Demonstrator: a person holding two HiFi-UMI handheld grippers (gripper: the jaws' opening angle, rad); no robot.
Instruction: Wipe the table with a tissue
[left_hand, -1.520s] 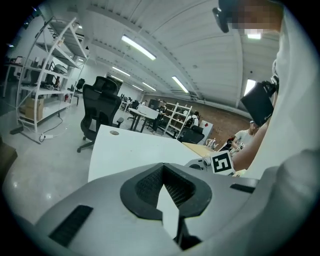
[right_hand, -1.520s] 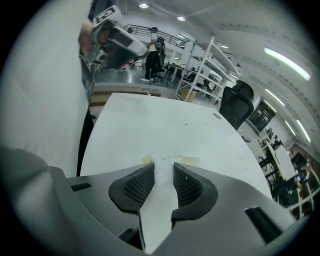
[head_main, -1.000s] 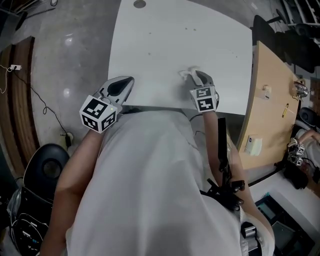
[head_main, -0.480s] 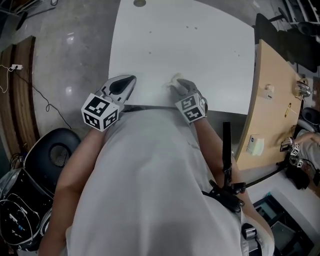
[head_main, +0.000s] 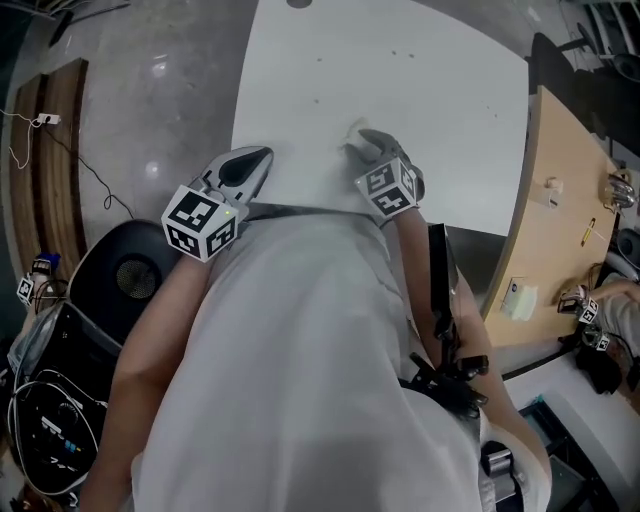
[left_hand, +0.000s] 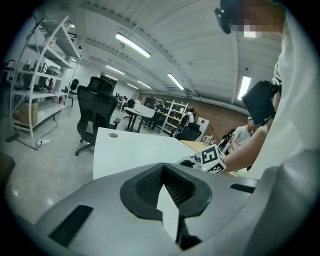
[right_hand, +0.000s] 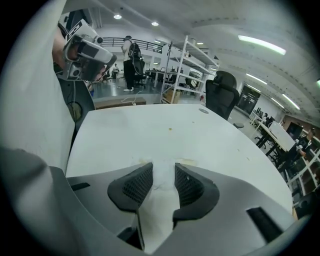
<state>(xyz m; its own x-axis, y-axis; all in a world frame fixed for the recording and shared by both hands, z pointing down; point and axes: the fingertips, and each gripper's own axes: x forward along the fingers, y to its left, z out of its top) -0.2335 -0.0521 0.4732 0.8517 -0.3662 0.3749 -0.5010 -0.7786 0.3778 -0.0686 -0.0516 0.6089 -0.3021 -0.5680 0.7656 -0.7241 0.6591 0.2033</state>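
The white table (head_main: 400, 90) fills the upper middle of the head view. My right gripper (head_main: 365, 140) points down at the table near its front edge, shut on a crumpled white tissue (head_main: 354, 130) that touches the surface. In the right gripper view the tissue (right_hand: 161, 192) fills the gap between the pads of my right gripper (right_hand: 163, 167), whose jaws have just been opening a little. Yellowish smears (right_hand: 189, 162) lie just past the fingertips, and a small speck (right_hand: 170, 129) sits farther out. My left gripper (head_main: 260, 155) hovers by the table's front left edge, shut and holding nothing; its view shows the left gripper (left_hand: 162, 167) with its tips together.
A wooden desk (head_main: 570, 200) with small items adjoins the table's right side. A black office chair (head_main: 120, 280) stands on the floor at the lower left. A round cable hole (head_main: 298, 3) marks the table's far edge. Several small specks (head_main: 318, 100) dot the tabletop.
My right gripper has slid leftward along the table's front edge with the tissue in it. The left gripper has stayed in place.
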